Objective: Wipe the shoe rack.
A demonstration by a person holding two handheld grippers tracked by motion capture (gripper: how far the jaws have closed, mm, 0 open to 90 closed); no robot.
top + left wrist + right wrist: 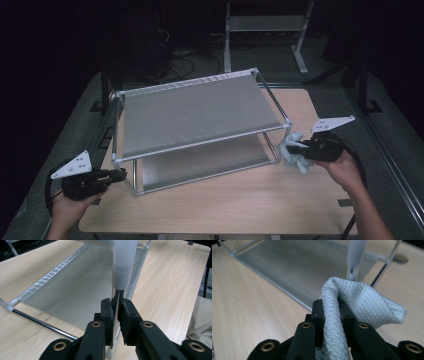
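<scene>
Left gripper (121,174) sits near the table's (240,200) front-left corner, jaws clamped tight on the rack's (200,112) front-left upright post (115,315), just below the white plastic corner joint (123,262). In the left gripper view the chrome post runs straight between the pads, pinched on both sides.

Rack: two-tier, grey fabric shelves, chrome tubes, standing mid-table, skewed so its left end is nearer the front edge. Lower shelf (75,287) lies just above the tabletop.

Right gripper (295,148) is near the table's right edge, just beside the rack's front-right post (355,257). Jaws pinched on a pale grey-green cloth (362,302), waffle texture, bunched up. The fold runs between the pads and bulges out past the tips; the cloth is held off the tabletop, right next to that post.
</scene>
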